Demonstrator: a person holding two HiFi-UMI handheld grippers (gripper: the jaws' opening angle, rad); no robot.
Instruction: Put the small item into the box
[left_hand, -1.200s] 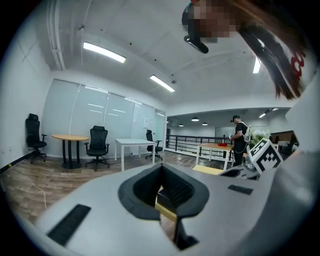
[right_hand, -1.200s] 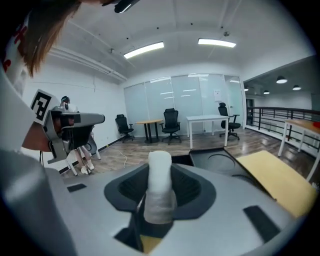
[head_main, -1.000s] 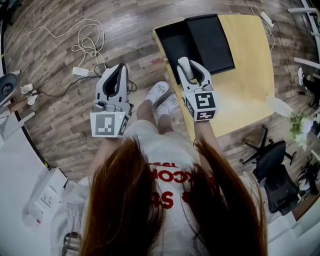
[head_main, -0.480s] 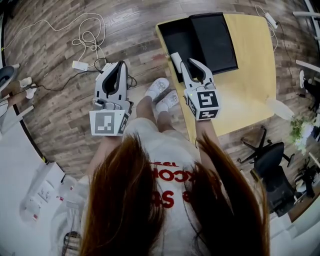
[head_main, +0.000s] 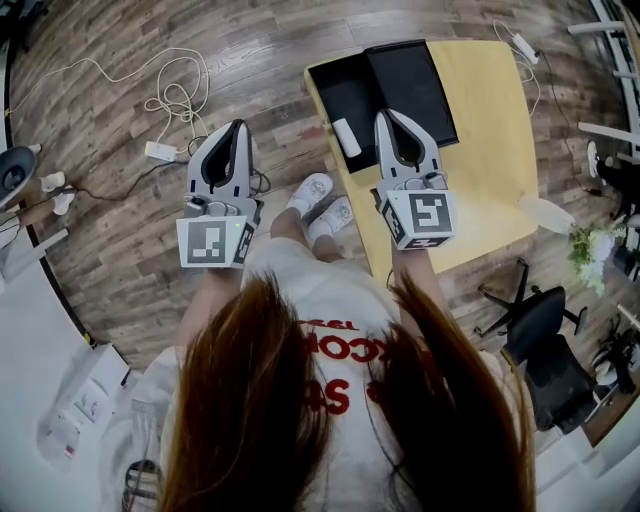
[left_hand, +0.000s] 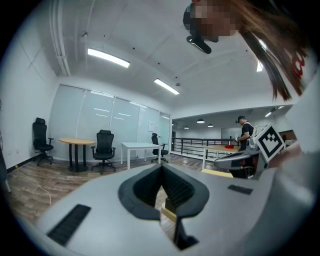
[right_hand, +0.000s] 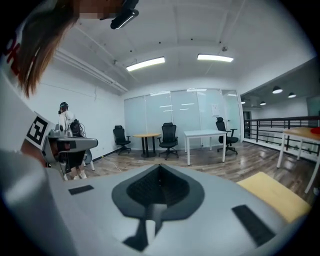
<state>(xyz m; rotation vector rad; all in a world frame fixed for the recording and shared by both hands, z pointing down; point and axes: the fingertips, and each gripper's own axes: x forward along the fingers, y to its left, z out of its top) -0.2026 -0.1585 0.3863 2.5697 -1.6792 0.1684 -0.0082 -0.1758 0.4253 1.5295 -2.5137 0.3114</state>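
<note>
In the head view the black box (head_main: 335, 85) lies open on the yellow table (head_main: 495, 150) at upper centre. The white item (head_main: 346, 137) lies in the box's left half, near that half's lower right corner, and neither tool touches it, so the placing looks done. The right gripper (head_main: 386, 116) hangs just right of the item, over the box's other half, probably because its job there is finished. The left gripper (head_main: 238, 128) is held at centre left over the wood floor (head_main: 120, 230), well apart from the table. It seems idle, since one tool is enough for so small a thing. The left gripper view shows its jaws together with nothing between them, pointing out across the room. The right gripper view shows jaws that have just been closing and meet on nothing, aimed at the far chairs (right_hand: 170, 134) rather than the box.
</note>
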